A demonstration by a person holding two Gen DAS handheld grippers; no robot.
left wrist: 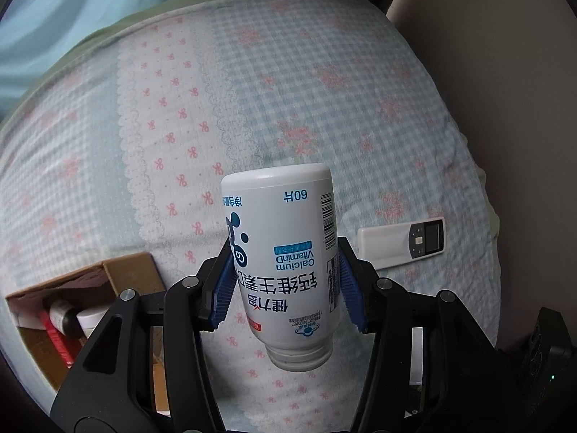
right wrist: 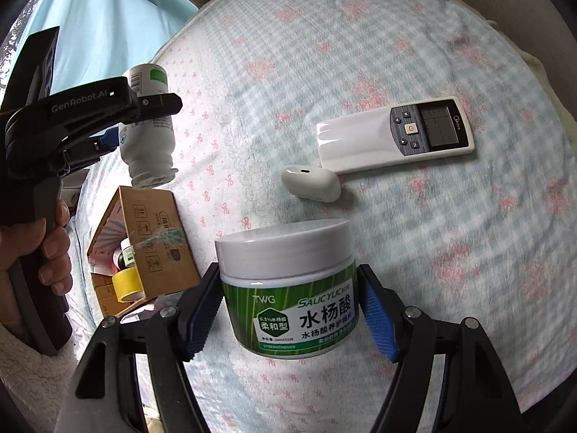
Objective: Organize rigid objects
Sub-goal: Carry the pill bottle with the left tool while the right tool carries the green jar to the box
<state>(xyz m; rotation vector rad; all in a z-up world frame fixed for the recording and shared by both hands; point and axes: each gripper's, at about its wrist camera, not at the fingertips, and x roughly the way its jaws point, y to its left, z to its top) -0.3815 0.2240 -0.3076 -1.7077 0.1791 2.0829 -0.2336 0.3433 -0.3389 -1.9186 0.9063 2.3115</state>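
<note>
White bottle [left wrist: 285,263] sits clamped between left gripper [left wrist: 285,281] pads.

Your left gripper [left wrist: 286,288] held the white vitamin bottle [left wrist: 285,252] upside down between its blue pads [left wrist: 225,288], above the checked bedsheet [left wrist: 288,90]. A cardboard box [left wrist: 119,274] stood at the left, a remote control [left wrist: 402,241] lay at the right.

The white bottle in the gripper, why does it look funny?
The white bottle is held upside down in the left gripper: its label reads inverted, its neck points down, and no cap shows on the threads. The green jar sits upright in the right gripper.
</note>
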